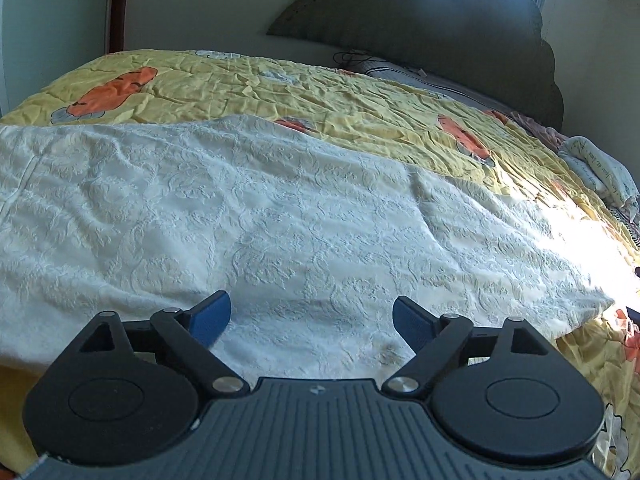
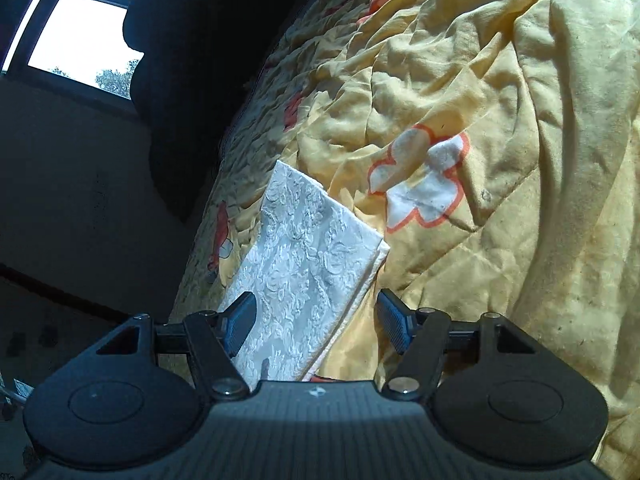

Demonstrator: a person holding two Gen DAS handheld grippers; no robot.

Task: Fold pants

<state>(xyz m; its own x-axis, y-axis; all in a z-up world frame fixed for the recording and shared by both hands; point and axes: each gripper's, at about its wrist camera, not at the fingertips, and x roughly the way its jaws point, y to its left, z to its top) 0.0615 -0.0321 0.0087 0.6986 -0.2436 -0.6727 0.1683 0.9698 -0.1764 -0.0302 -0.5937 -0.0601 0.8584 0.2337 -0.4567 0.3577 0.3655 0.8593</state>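
1. The pants are white, with a raised floral weave. They lie spread flat on the bed, over a yellow quilt printed with orange figures. In the left wrist view the cloth fills the middle of the frame and tapers to an end at about 3 o'clock.

2. The left gripper hovers low over the near part of the cloth. Its blue fingers are spread wide and nothing lies between them.

3. The right gripper looks along one leg end, which runs from the fingers toward 12 o'clock and stops in a squared hem. Its fingers are also spread, one over the cloth and one over the quilt at 3 o'clock. They pinch nothing.

4. Handling, as a judgement: the cloth looks soft, light and limp. It will drape and sag from any single hold, so two holds far apart should keep an edge straight. The textured weave should grip well and not slip.

5. Where to hold: the hem corners under the right gripper show two layers stacked at the edge. A pinch there must catch both layers or they may slide apart.

6. The quilt beneath is crumpled and soft, so a deep pinch risks catching it too.
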